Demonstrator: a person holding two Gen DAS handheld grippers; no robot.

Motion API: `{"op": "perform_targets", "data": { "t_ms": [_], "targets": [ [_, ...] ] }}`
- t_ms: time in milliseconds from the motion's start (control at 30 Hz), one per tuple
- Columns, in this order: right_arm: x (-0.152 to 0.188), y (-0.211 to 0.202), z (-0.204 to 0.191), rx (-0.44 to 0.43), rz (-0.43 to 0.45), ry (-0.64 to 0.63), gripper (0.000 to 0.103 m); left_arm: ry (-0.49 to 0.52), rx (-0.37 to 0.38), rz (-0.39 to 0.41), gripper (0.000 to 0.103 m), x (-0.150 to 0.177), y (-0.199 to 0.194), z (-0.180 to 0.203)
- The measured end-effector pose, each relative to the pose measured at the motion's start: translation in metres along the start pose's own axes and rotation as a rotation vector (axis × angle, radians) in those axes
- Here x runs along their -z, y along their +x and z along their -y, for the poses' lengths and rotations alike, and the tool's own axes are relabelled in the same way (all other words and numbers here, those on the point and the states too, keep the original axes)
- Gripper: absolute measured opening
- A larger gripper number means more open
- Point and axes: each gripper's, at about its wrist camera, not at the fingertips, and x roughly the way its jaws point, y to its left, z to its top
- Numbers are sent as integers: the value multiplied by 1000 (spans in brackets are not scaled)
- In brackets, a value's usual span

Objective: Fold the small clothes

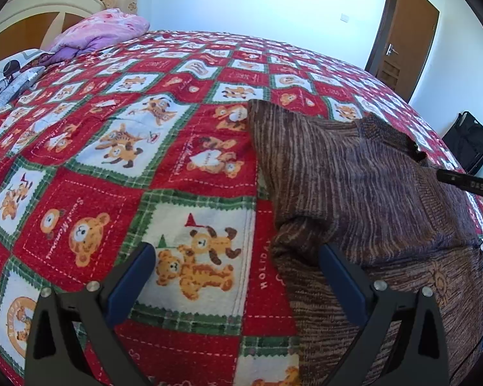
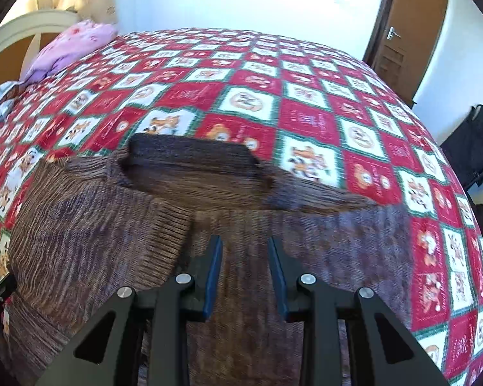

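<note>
No real containers in view except a black bag point(image 1: 470, 141) on the floor at far right by the wall; contents can't be seen.

L gripper point(image 1: 238, 254): angled down over the bedspread point(image 1: 119, 167), jaws spread wide, nothing btwn them. Its left finger point(image 1: 135, 276) is over a white teddy-bear square, its right finger point(image 1: 341, 276) sits over the near-left edge of the brown knit sweater point(image 1: 354, 173); can't tell if it touches the knit.

R gripper point(image 2: 245, 251): also tilted down, directly over the sweater body, jaws only partly apart w/ a narrow gap, blue pads point(image 2: 214, 267) clear of the fabric, holding nothing. View is motion-blurred. In the left wrist view its black tip pokes in from the right edge, above the sweater's right side.

Sweater lies flat on the near-right part of the bed, collar away from the cameras, left sleeve folded in across the chest w/ ribbed cuff near the middle.

Surface: red/white/green patchwork bedspread w/ bear prints. Far left: pink quilt point(image 1: 103, 29), grey patterned bedding below it, cream headboard point(image 1: 42, 3), curtains behind. White walls; brown door point(image 1: 402, 32) at far right.
</note>
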Motion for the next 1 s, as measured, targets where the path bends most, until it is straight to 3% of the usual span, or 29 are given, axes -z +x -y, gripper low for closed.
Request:
{"op": "perform_targets", "data": {
  "t_ms": [100,167,300,367,500,667,833,900,1000],
  "targets": [
    [10,-15,-3,-153,8,12,43,-7,5,14,103,1,-3,-1],
    [20,-24,-18,-262,11,-20,44,-27,15,26,103,2,-6,-5],
    [46,-27,-47,-335,-31,-149,44,-19,-3,7,103,0,-2,-3],
    [58,-16,-50,-322,-83,-188,44,9,-24,-4,103,0,1,2],
    [67,-24,-39,-314,-64,-180,44,34,-52,-6,103,1,2,7],
    [61,-49,-52,-269,71,-239,44,34,-54,-6,103,1,2,6],
    [64,-26,-57,-259,-9,-256,44,48,-72,1,103,1,2,8],
    [71,-21,-48,-268,2,-218,51,51,-77,2,103,1,2,9],
    [72,-21,-39,-286,-1,-173,51,58,-84,2,103,1,2,11]
  ]
}}
